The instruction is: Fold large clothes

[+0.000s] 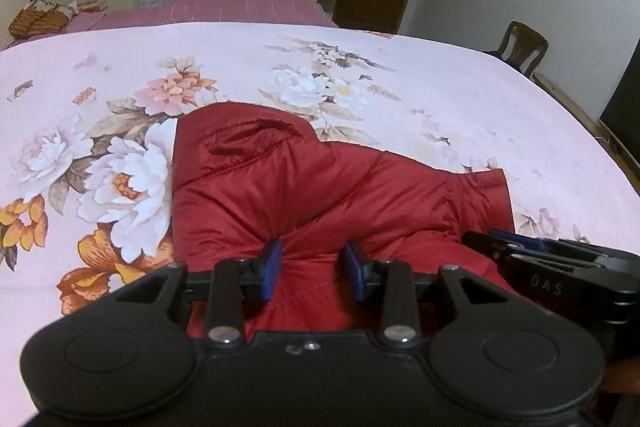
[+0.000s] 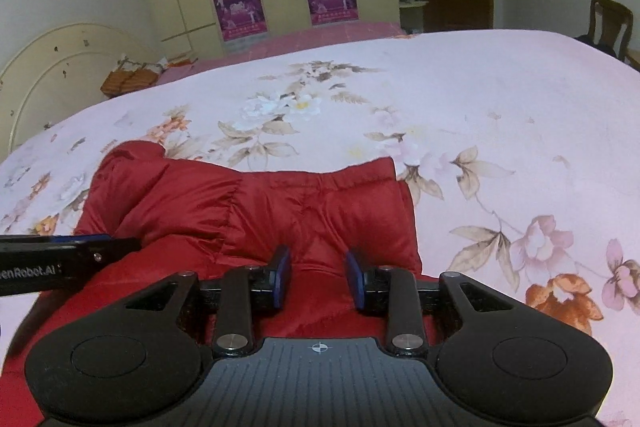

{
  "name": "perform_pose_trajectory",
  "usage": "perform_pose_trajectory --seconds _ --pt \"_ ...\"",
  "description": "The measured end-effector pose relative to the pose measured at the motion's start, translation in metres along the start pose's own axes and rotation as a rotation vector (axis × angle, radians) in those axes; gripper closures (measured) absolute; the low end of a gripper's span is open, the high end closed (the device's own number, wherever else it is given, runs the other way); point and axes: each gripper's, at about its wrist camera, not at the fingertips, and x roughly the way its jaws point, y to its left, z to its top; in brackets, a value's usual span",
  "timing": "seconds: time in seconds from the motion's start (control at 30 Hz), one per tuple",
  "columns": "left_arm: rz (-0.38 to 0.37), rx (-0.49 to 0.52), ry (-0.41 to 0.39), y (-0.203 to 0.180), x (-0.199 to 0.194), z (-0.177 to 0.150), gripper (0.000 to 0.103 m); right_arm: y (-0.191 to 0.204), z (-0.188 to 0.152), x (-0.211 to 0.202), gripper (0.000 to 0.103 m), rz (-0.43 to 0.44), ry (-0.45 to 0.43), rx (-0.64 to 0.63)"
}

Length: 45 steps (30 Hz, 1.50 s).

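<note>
We have the puffy red quilted nylon jacket (image 1: 320, 187) lying on the pink floral bedspread (image 1: 460, 95), filling the lower middle of both views — already gathered into a compact, lumpy block rather than spread flat. In the left wrist view a rounded hump, perhaps the hood or collar, rises toward 11 o'clock and a cuff-like edge juts out at 3 o'clock. Our left gripper (image 1: 314, 269) hangs over the near fabric with its blue pads spread, pinching nothing; our right gripper (image 2: 318, 279) does likewise, jaws apart above the cloth. We judge the main folds done — what seems left is tucking that loose edge and flattening the bundle.
</note>
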Motion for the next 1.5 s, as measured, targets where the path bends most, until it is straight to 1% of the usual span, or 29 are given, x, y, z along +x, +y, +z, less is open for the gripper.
perform_pose_trajectory --seconds 0.1,0.23,0.3,0.37,0.43,0.5,0.53,0.6,0.7,0.73,0.77,0.83,0.9,1.03,1.1,1.2,1.3,1.37,1.4,1.47,1.5 --pt "0.004 0.009 0.002 -0.001 0.003 0.0 0.068 0.001 0.0 0.001 0.072 -0.002 0.002 -0.004" --pt "-0.003 -0.003 -0.001 0.001 0.01 0.001 0.068 -0.003 -0.004 0.01 0.072 0.002 -0.003 -0.003" --pt "-0.003 -0.013 0.008 0.002 0.014 0.003 0.068 -0.004 -0.003 0.013 0.071 0.003 0.002 0.001" --pt "0.004 0.0 0.018 0.0 0.011 0.005 0.069 -0.003 -0.001 0.013 0.071 0.005 0.016 -0.01" --pt "0.004 -0.009 0.018 0.0 0.003 0.007 0.07 -0.005 0.007 0.008 0.067 0.029 0.043 -0.013" --pt "-0.007 -0.031 0.004 0.002 -0.01 0.007 0.068 -0.008 0.014 -0.003 0.063 0.046 0.049 0.001" --pt "-0.014 -0.037 -0.004 0.003 -0.017 0.006 0.066 -0.01 0.016 -0.012 0.058 0.059 0.033 0.009" --pt "-0.031 -0.03 -0.019 0.002 -0.034 0.003 0.061 -0.01 0.02 -0.032 0.054 0.083 0.0 0.004" --pt "-0.05 -0.009 -0.026 -0.002 -0.057 -0.003 0.05 -0.01 0.02 -0.057 0.053 0.119 0.003 -0.019" --pt "-0.054 -0.008 -0.026 -0.003 -0.065 -0.006 0.042 -0.01 0.018 -0.065 0.053 0.127 0.002 -0.024" --pt "-0.057 -0.01 -0.031 -0.005 -0.072 -0.008 0.039 -0.009 0.016 -0.073 0.053 0.132 0.002 -0.033" --pt "-0.066 0.005 -0.043 -0.009 -0.088 -0.016 0.039 -0.006 0.011 -0.087 0.053 0.142 0.0 -0.057" --pt "-0.071 0.017 -0.036 -0.013 -0.099 -0.026 0.039 -0.001 0.001 -0.099 0.054 0.157 0.009 -0.083" --pt "-0.084 0.033 0.015 -0.018 -0.11 -0.052 0.041 0.007 -0.022 -0.116 0.054 0.163 0.043 -0.156" --pt "-0.089 0.041 0.033 -0.018 -0.113 -0.065 0.04 0.006 -0.035 -0.121 0.054 0.17 0.07 -0.165" --pt "-0.076 0.027 0.05 -0.017 -0.114 -0.08 0.038 0.004 -0.056 -0.12 0.054 0.162 0.119 -0.161" --pt "-0.058 0.01 0.07 -0.012 -0.104 -0.088 0.033 0.002 -0.068 -0.113 0.053 0.157 0.154 -0.177" --pt "-0.05 -0.003 0.084 -0.009 -0.098 -0.09 0.031 -0.003 -0.072 -0.108 0.051 0.159 0.177 -0.17" --pt "-0.049 -0.006 0.088 -0.008 -0.098 -0.089 0.031 -0.007 -0.072 -0.108 0.046 0.159 0.187 -0.148" --pt "-0.048 -0.022 0.094 -0.007 -0.101 -0.083 0.029 -0.015 -0.065 -0.111 0.044 0.174 0.199 -0.115" --pt "-0.049 -0.042 0.086 -0.006 -0.105 -0.08 0.03 -0.019 -0.06 -0.115 0.041 0.176 0.186 -0.105"
